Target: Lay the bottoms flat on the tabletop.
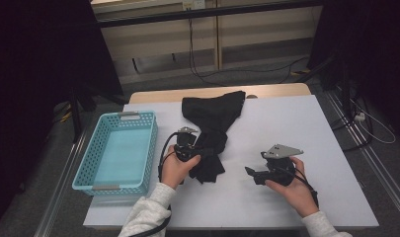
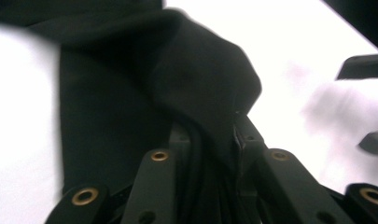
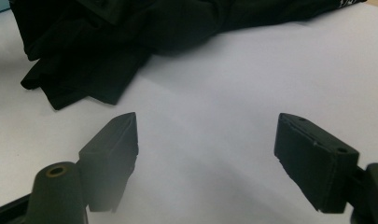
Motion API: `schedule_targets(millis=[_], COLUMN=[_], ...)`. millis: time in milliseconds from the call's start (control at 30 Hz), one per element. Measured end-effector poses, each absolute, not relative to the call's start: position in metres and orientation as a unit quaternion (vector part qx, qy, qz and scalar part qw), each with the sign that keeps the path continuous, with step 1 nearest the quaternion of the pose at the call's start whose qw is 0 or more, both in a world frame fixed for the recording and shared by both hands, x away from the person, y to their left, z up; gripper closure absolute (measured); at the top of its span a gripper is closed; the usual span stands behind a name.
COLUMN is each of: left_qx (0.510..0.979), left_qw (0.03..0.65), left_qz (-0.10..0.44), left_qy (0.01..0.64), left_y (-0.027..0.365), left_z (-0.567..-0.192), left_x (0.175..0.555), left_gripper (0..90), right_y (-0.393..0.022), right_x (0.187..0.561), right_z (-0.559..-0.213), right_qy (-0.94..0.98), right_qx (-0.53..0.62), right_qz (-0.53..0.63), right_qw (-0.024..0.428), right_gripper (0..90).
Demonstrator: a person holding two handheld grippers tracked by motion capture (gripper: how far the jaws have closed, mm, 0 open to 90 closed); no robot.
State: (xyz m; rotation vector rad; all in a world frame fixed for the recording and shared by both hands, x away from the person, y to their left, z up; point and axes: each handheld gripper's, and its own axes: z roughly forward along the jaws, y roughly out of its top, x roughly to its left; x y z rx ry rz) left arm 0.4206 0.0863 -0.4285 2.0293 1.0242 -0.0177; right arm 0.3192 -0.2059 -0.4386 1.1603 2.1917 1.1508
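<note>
Left tongs (image 1: 200,148) pinch crumpled black cloth (image 1: 215,116); folds bunched.

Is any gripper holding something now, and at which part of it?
The left gripper is shut on the black cloth, pinching a bunched fold at its lower, narrow end. The right gripper is open and holds nothing.

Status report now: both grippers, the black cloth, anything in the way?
Left gripper shut on black cloth, table centre. Right gripper open, nothing between its jaws. Blue basket beside the cloth, apart from it.
</note>
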Motion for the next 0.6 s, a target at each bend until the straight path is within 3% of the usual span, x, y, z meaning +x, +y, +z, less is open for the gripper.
schedule_targets(millis=[67,500,600], left_qx=[0.810,0.802,0.799], left_qw=[0.415,0.402,0.403], left_qz=[0.009,0.053,0.059], left_qy=[0.414,0.439,0.442], left_y=[0.095,0.117,0.117], left_z=[-0.428,-0.424,-0.425], left_x=[0.421,0.418,0.417], left_gripper=[68.8,71.8,68.4], right_y=[-0.203,-0.173,-0.163], right_x=[0.319,0.329,0.332], right_z=[-0.438,-0.442,-0.442], right_qy=[0.786,0.805,0.808], right_qx=[0.415,0.387,0.381], right_qz=[0.411,0.408,0.409], right_qw=[0.202,0.191,0.185], right_gripper=[21.5,21.9,27.2])
